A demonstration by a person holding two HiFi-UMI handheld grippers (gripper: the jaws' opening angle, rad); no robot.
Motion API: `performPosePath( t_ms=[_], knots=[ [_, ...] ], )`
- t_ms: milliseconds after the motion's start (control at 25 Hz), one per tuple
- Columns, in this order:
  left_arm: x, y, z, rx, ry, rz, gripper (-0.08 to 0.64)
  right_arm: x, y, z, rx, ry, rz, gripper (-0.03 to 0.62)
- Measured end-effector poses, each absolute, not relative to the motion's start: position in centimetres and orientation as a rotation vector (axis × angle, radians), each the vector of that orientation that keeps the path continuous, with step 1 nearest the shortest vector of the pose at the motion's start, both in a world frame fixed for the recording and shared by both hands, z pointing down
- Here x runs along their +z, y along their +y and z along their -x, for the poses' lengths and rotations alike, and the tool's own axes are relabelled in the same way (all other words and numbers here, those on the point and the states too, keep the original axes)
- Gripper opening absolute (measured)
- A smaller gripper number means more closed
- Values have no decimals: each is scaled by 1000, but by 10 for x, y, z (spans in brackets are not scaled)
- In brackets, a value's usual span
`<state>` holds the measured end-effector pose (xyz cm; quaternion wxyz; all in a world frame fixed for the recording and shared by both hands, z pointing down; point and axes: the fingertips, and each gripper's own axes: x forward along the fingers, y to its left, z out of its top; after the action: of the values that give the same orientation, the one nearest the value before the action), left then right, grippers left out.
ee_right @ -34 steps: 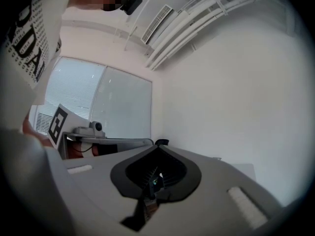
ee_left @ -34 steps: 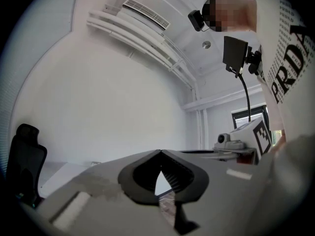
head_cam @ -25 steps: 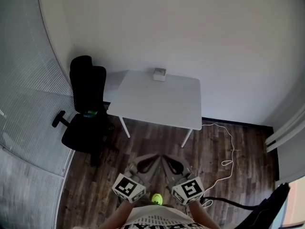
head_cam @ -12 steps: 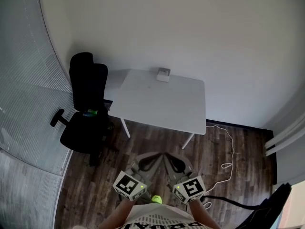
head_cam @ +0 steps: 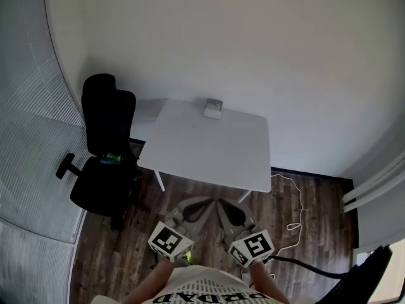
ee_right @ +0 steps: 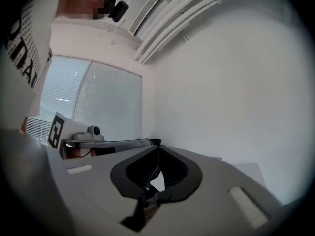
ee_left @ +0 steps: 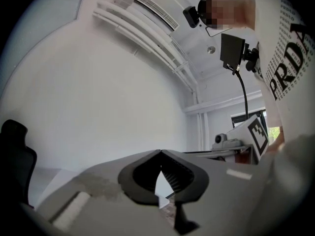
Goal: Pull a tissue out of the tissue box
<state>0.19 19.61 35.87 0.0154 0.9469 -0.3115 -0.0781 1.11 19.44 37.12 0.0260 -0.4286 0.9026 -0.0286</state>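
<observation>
A small white-and-grey tissue box (head_cam: 213,107) stands at the far edge of a white table (head_cam: 209,147) against the wall. Both grippers hang low in the head view, over the wooden floor in front of the table and well short of the box. My left gripper (head_cam: 207,202) and right gripper (head_cam: 221,204) point toward the table with their tips close together. In the left gripper view the left gripper (ee_left: 160,152) has its tips meeting and nothing between them. The right gripper (ee_right: 157,147) looks the same in its own view.
A black office chair (head_cam: 104,151) with a small green thing (head_cam: 112,158) on its seat stands left of the table. A glass partition (head_cam: 31,138) curves along the left. A white cable (head_cam: 294,201) and a black cable (head_cam: 304,266) lie on the floor at right.
The person has stepped toward the table: it and the box now show larger and nearer, and the chair has slid left. Both grippers came forward together, still shut.
</observation>
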Motion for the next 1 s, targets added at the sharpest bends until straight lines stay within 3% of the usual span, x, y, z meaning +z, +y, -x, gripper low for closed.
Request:
performPosePath(
  t_ms=[560, 1000],
  knots=[
    [378, 122, 28, -142, -829, -2980, -9, 380, 120, 16, -102, 2736, 1448, 41],
    [386, 57, -2, -115, -870, -2925, -9, 390, 50, -13, -119, 2792, 1412, 41]
  ],
)
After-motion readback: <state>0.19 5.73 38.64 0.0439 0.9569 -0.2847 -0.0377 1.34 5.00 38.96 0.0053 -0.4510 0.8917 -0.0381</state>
